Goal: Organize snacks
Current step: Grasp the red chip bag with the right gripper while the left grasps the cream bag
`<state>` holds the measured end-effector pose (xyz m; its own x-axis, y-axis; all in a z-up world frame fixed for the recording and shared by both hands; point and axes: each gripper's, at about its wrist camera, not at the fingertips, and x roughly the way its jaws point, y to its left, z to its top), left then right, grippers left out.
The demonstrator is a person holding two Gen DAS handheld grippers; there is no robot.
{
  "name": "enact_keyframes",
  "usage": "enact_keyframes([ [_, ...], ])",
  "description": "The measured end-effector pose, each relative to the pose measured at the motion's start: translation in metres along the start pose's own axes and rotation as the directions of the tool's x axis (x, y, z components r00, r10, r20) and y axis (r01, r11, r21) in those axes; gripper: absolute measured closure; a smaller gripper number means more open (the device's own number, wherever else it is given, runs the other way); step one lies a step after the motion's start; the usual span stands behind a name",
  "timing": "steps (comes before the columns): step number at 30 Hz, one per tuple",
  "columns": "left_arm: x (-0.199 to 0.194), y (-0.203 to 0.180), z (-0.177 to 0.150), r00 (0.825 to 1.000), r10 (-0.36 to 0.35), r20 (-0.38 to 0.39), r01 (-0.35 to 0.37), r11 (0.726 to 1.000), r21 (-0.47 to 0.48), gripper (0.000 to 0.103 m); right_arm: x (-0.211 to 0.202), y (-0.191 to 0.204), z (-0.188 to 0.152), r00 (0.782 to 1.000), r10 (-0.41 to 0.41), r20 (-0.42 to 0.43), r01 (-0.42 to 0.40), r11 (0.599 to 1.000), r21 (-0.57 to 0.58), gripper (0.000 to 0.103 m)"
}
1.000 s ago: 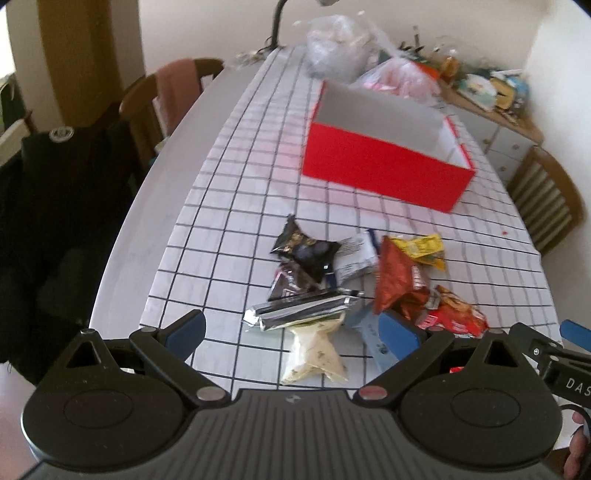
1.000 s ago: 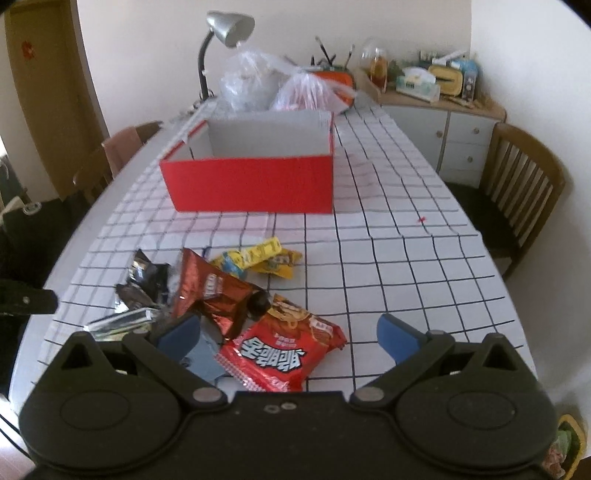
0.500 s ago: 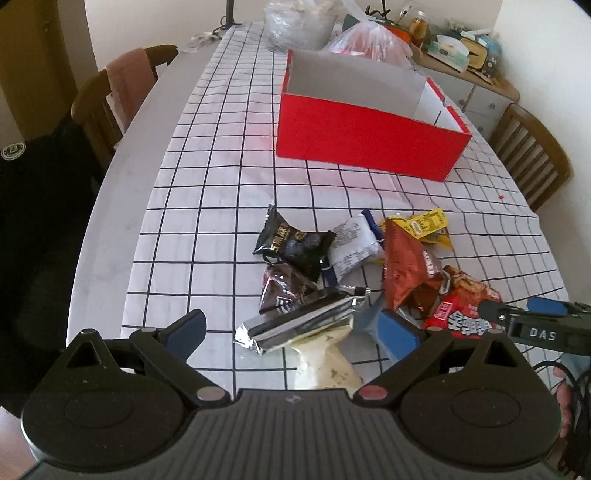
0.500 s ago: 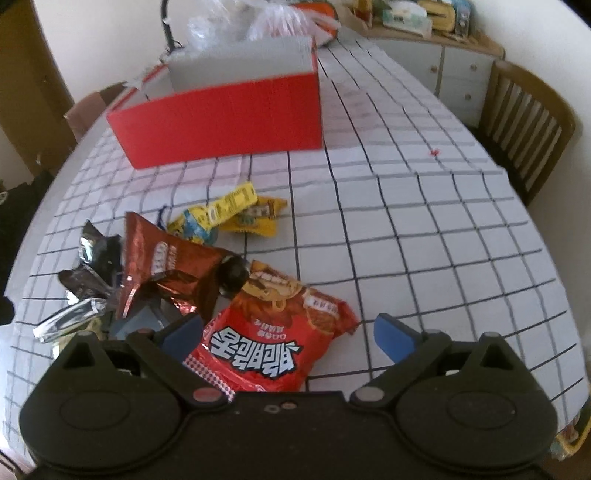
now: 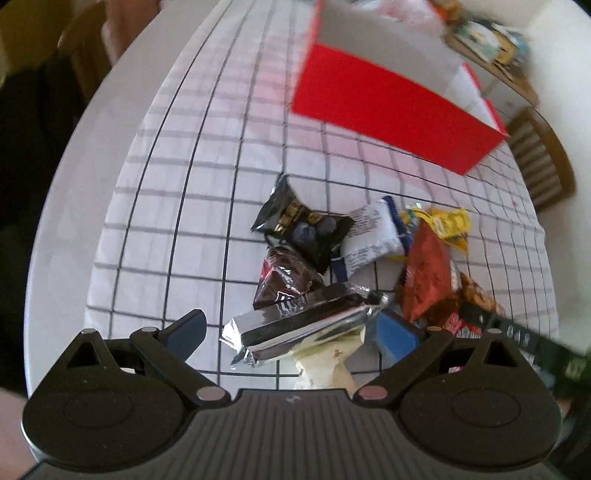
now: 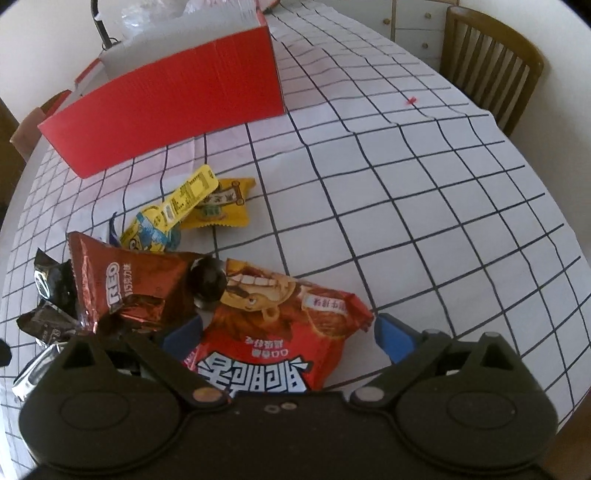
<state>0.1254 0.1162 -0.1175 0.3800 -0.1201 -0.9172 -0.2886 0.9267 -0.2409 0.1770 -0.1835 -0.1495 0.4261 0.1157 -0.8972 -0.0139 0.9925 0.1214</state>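
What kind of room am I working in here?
Likely a home dining room: a long table under a grid-pattern cloth, wooden chairs around it, and a white drawer cabinet by the wall.

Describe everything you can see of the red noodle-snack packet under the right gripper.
The red noodle-snack packet is a glossy plastic pouch, sealed and puffed, with white lettering and a cartoon face. It lies flat on the checked tablecloth, between the open fingers of the right gripper. Its far-left corner is overlapped by the brown Oreo packet.
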Motion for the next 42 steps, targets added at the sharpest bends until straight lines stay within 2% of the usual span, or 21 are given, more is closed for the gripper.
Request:
enact_keyframes([
  [5, 0.022, 0.024, 0.008, 0.997, -0.013, -0.07, 0.0, 0.984, -0.178, 0.004, 0.003, 0.001, 0.001, 1.0, 0.019, -0.018, -0.019, 1.0, 0.003, 0.003],
  [7, 0.025, 0.031, 0.008, 0.997, -0.013, -0.08, -0.003, 0.979, -0.205, 0.005, 0.004, 0.002, 0.001, 0.999, 0.025, -0.025, -0.025, 1.0, -0.012, 0.004],
  [10, 0.017, 0.024, 0.008, 0.999, 0.0, -0.043, -0.005, 0.994, -0.114, 0.006, 0.007, 0.004, 0.0, 0.999, 0.031, -0.04, -0.032, 0.999, -0.019, 0.005],
  [12, 0.014, 0.017, 0.01, 1.0, 0.002, -0.022, -0.003, 0.999, -0.036, 0.006, 0.007, 0.007, 0.0, 0.999, 0.027, -0.037, -0.028, 0.999, -0.028, 0.01],
  [15, 0.011, 0.011, 0.012, 0.999, -0.037, -0.035, 0.038, 0.999, 0.038, 0.006, 0.007, 0.01, 0.002, 0.999, 0.022, -0.029, -0.023, 0.999, -0.043, 0.014],
  [21, 0.0, -0.005, -0.013, 1.0, -0.018, -0.02, 0.019, 0.998, 0.062, 0.006, 0.005, 0.006, 0.0, 1.0, 0.022, -0.002, -0.023, 0.998, -0.058, 0.027],
  [24, 0.007, -0.014, -0.026, 0.999, -0.015, -0.033, 0.017, 0.998, 0.053, 0.006, 0.004, 0.005, 0.0, 0.999, 0.032, 0.006, -0.032, 0.998, -0.06, 0.029],
  [30, 0.031, -0.02, -0.04, 0.996, 0.052, -0.066, -0.051, 0.998, 0.022, 0.006, -0.001, 0.0, -0.003, 0.999, 0.043, 0.013, -0.042, 0.997, -0.058, 0.031],
  [35, 0.045, -0.022, -0.044, 0.993, 0.072, -0.098, -0.074, 0.997, -0.009, 0.02, -0.004, -0.004, -0.005, 0.998, 0.055, 0.019, -0.053, 0.997, -0.06, 0.032],
  [39, 0.044, -0.027, -0.045, 0.994, 0.075, -0.081, -0.076, 0.997, -0.002, 0.029, -0.01, -0.008, -0.007, 0.998, 0.058, 0.025, -0.057, 0.997, -0.059, 0.032],
  [41, 0.042, -0.028, -0.045, 0.995, 0.065, -0.077, -0.065, 0.998, -0.008, 0.044, -0.013, -0.011, -0.008, 0.998, 0.059, 0.029, -0.058, 0.997, -0.056, 0.032],
  [42, 0.041, -0.028, -0.046, 0.995, 0.06, -0.077, -0.06, 0.998, -0.007, 0.048, -0.014, -0.012, -0.009, 0.998, 0.06, 0.031, -0.058, 0.997, -0.054, 0.032],
])
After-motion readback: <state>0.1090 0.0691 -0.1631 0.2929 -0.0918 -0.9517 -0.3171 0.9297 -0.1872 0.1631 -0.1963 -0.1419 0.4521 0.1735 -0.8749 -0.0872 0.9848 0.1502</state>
